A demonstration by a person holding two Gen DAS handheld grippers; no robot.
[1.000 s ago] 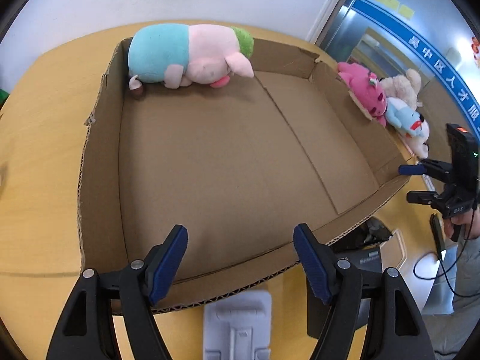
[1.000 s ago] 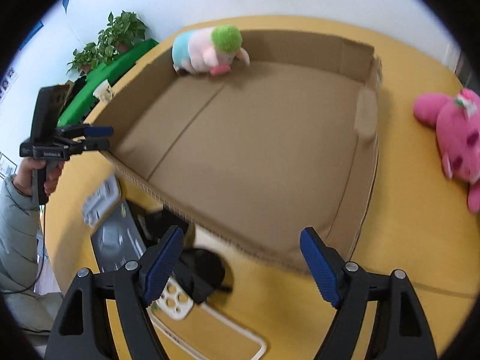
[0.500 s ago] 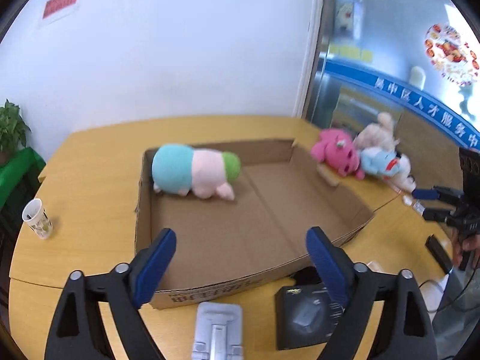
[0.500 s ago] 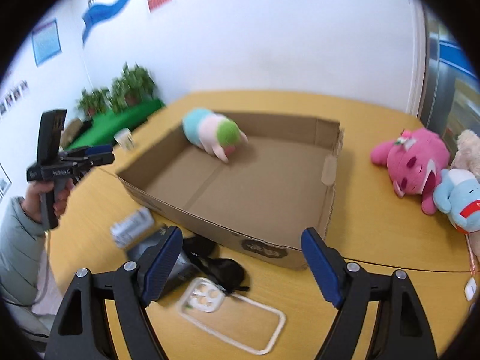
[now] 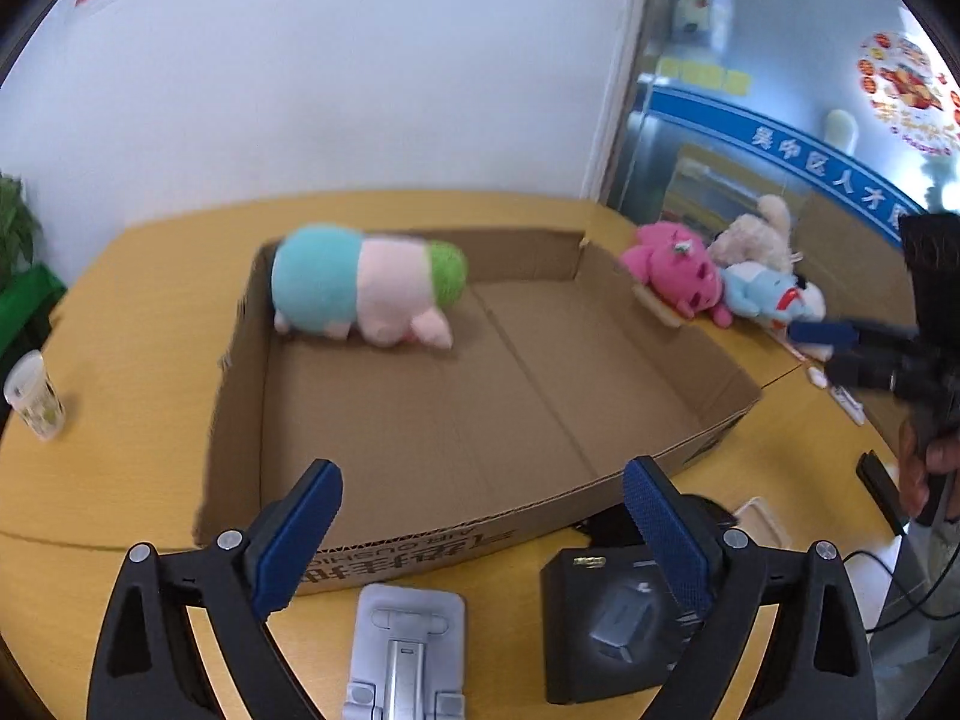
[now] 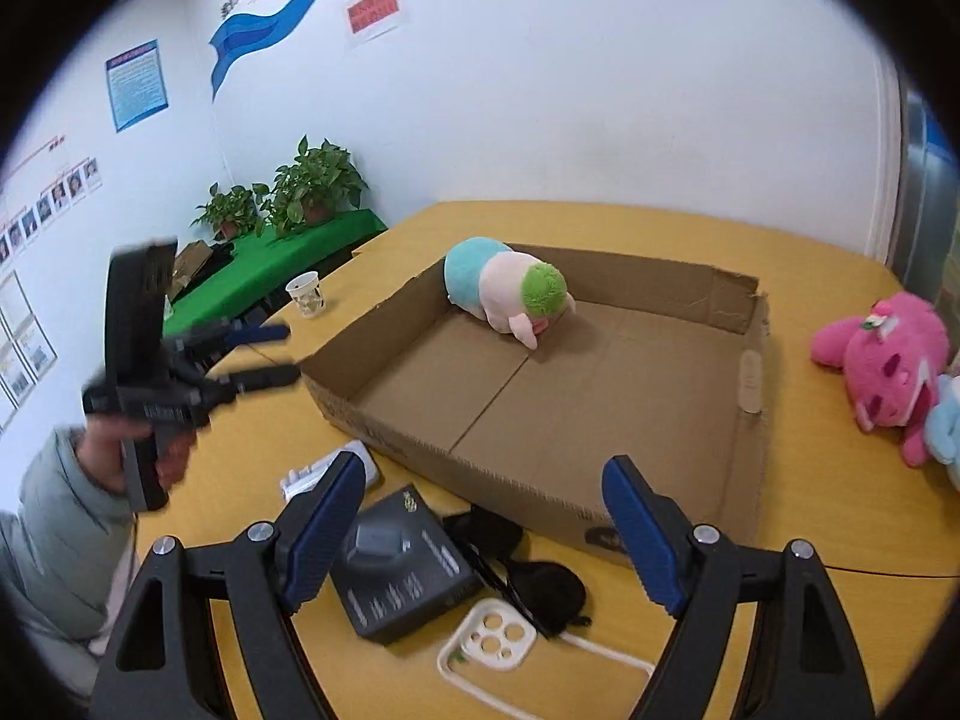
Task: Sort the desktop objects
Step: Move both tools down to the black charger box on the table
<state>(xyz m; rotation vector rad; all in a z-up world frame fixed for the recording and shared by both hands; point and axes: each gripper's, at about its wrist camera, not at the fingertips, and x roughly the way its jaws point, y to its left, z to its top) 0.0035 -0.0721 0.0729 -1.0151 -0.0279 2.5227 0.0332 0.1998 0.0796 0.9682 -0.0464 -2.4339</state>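
A shallow cardboard box (image 5: 456,546) (image 6: 480,477) lies on the yellow table. A teal, pink and green plush pig (image 5: 366,288) (image 6: 510,288) rests in its far corner. My left gripper (image 5: 480,498) hovers before the box's near wall, jaws opening, nothing between them. My right gripper (image 6: 486,480) hangs open and empty over the near wall from the other side. Beyond the box's right side lie a pink plush (image 5: 672,276) (image 6: 882,360), a blue plush (image 5: 762,294) and a cream plush (image 5: 756,234).
In front of the box lie a grey phone stand (image 5: 408,642) (image 6: 330,474), a black box (image 5: 612,624) (image 6: 408,576), a black pouch (image 6: 528,576) and a white phone case (image 6: 492,636). A paper cup (image 5: 33,396) (image 6: 307,294) stands far left. Potted plants (image 6: 300,186) sit beyond.
Both grippers have drawn back and risen from over the box, so the whole box and table now show. The left jaws have spread wider. The pig has stayed put.
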